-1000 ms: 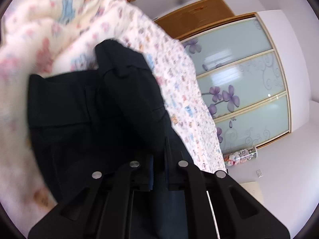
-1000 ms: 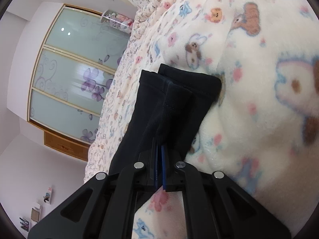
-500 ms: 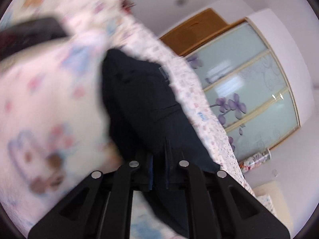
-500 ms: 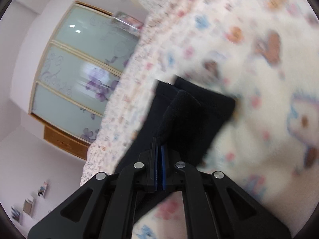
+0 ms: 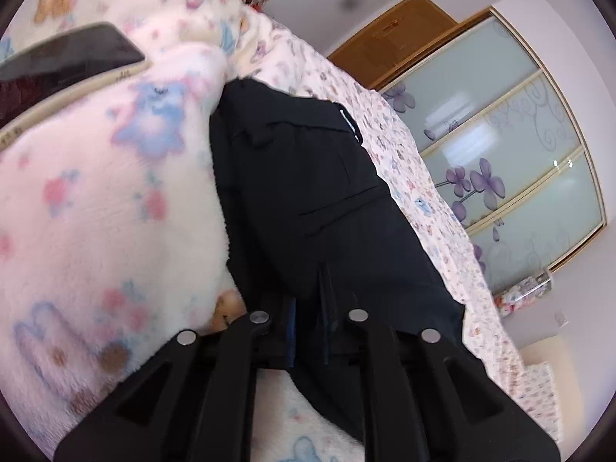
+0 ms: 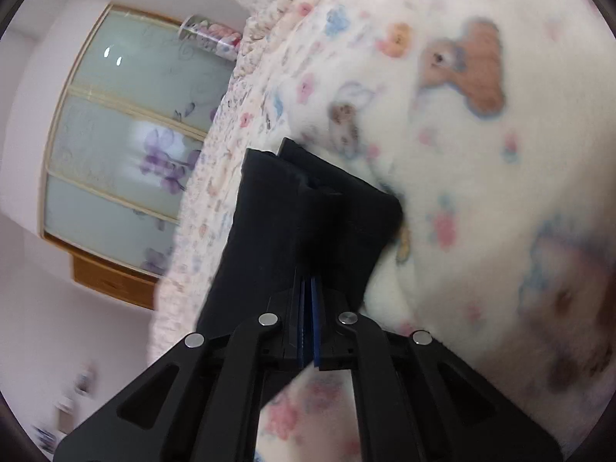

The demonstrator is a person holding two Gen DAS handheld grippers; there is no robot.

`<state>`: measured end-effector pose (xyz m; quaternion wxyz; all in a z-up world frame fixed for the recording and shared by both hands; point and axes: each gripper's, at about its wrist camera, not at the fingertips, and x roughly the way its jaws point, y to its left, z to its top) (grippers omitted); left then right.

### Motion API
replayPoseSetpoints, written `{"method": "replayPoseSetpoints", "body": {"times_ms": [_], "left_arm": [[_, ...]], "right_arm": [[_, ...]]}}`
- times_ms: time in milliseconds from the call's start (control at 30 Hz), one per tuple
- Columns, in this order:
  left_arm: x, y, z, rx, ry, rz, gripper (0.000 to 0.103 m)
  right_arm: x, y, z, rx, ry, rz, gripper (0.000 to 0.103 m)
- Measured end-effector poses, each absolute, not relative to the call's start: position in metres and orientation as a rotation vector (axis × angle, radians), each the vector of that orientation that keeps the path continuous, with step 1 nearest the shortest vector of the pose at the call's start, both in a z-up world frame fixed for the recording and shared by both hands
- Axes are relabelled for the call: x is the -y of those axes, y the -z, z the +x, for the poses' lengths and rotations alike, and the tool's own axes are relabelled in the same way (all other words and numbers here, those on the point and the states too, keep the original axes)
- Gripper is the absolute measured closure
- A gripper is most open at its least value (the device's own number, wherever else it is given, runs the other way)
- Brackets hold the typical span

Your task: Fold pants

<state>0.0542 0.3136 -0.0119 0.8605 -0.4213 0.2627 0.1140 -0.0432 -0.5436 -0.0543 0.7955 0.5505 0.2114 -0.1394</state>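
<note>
Fleece blanket (image 5: 96,211) underlies pants (image 5: 308,177) pinched by both tools.

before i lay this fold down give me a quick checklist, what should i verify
1. Left gripper clamped on the pants: ok, dark cloth sits between the closed fingers.
2. Right gripper clamped on the pants: ok, fingers shut on the leg end.
3. Leg hems aligned: ok, the two hems lie nearly together in the right wrist view.
4. Landing area free: not ok, a phone rests on the fleece blanket close to the waist end.
5. Cloth smooth between grippers: cannot tell, neither view shows the middle.
</note>
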Motion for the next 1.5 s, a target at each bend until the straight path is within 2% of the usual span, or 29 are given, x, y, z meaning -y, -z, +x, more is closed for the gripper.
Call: {"method": "replayPoseSetpoints", "body": {"times_ms": [100, 167, 233, 267, 300, 333, 400, 433, 467, 533, 633, 700, 767, 1033, 1133, 1167, 1200, 1233, 1267, 1367, 1500], "left_arm": [[-0.311, 0.004, 0.053, -0.565, -0.256, -0.863, 0.081], [-0.311, -0.002, 0.04, -0.533, -0.262, -0.875, 0.069], [-0.305, -0.013, 0.022, -0.471, -0.324, -0.859, 0.043], [-0.301, -0.019, 0.013, -0.434, -0.353, -0.843, 0.035], [-0.295, -0.028, 0.004, -0.391, -0.377, -0.821, 0.022], [-0.285, -0.041, -0.004, -0.335, -0.379, -0.789, 0.016], [-0.267, -0.059, -0.007, -0.283, -0.341, -0.752, 0.008], [-0.256, -0.067, -0.005, -0.266, -0.316, -0.742, 0.002], [-0.244, -0.074, 0.0, -0.259, -0.284, -0.745, 0.002], [-0.226, -0.077, 0.013, -0.267, -0.23, -0.753, 0.002], [-0.205, -0.062, 0.034, -0.302, -0.208, -0.696, 0.002], [-0.197, -0.047, 0.044, -0.337, -0.226, -0.617, 0.002], [-0.202, -0.033, 0.058, -0.395, -0.235, -0.624, 0.002], [-0.218, -0.015, 0.07, -0.45, -0.243, -0.708, 0.002], [-0.218, -0.014, 0.072, -0.46, -0.23, -0.704, 0.002], [-0.218, -0.015, 0.072, -0.459, -0.226, -0.711, 0.002], [-0.219, -0.016, 0.072, -0.458, -0.22, -0.722, 0.002], [-0.221, -0.017, 0.071, -0.453, -0.213, -0.737, 0.002], [-0.222, -0.018, 0.071, -0.45, -0.208, -0.747, 0.002], [-0.226, -0.018, 0.071, -0.447, -0.21, -0.765, 0.002], [-0.229, -0.017, 0.074, -0.459, -0.216, -0.767, 0.002]], "right_arm": [[0.538, 0.047, -0.046, -0.486, 0.318, 1.142, 0.098], [0.537, 0.045, -0.051, -0.51, 0.309, 1.17, 0.095], [0.537, 0.036, -0.064, -0.518, 0.351, 1.175, 0.091], [0.534, 0.028, -0.069, -0.518, 0.402, 1.144, 0.089], [0.527, 0.01, -0.073, -0.503, 0.468, 1.049, 0.089], [0.519, -0.006, -0.074, -0.488, 0.49, 0.957, 0.089], [0.486, -0.045, -0.055, -0.486, 0.458, 0.72, 0.074], [0.467, -0.059, -0.041, -0.495, 0.374, 0.637, 0.031], [0.447, -0.072, -0.022, -0.512, 0.268, 0.569, 0.003], [0.389, -0.097, 0.018, -0.515, -0.004, 0.433, 0.002], [0.296, -0.125, 0.065, -0.531, -0.235, 0.182, 0.004], [0.235, -0.133, 0.098, -0.559, -0.325, 0.008, 0.016], [0.181, -0.129, 0.139, -0.647, -0.377, -0.135, 0.036], [0.075, -0.076, 0.271, -0.988, -0.469, -0.226, 0.039], [0.049, -0.04, 0.275, -1.115, -0.457, -0.343, 0.039], [0.044, -0.029, 0.272, -1.156, -0.456, -0.378, 0.049], [0.038, -0.017, 0.269, -1.185, -0.452, -0.419, 0.067], [0.032, -0.009, 0.265, -1.197, -0.452, -0.45, 0.089], [0.029, -0.008, 0.263, -1.179, -0.425, -0.457, 0.093], [0.034, -0.015, 0.273, -1.114, -0.356, -0.412, 0.095], [0.07, -0.023, 0.295, -1.048, -0.248, -0.181, 0.094]]}}
